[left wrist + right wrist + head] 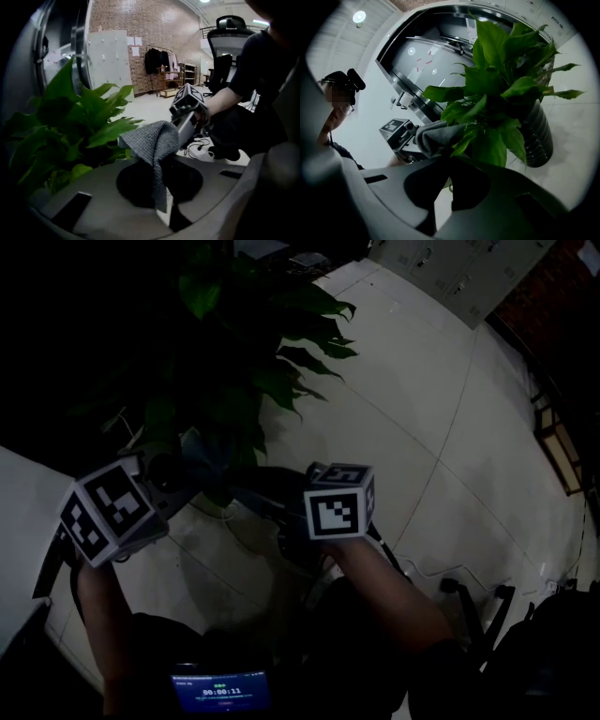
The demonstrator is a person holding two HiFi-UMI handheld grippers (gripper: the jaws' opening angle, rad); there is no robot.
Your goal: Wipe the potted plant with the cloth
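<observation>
Potted plant stands on pale tiled floor, directly ahead of both grippers; broad green leaves, dark ribbed pot. Black office chair and grey lockers well behind. Grey cloth is clamped in the left gripper, bunched upward, touching the foliage edge and partly screening the right gripper's marker cube. Right gripper: jaws together at the tips, apparently pinching a lower leaf; foliage crowds its view. Small screen sits near the person's body.
</observation>
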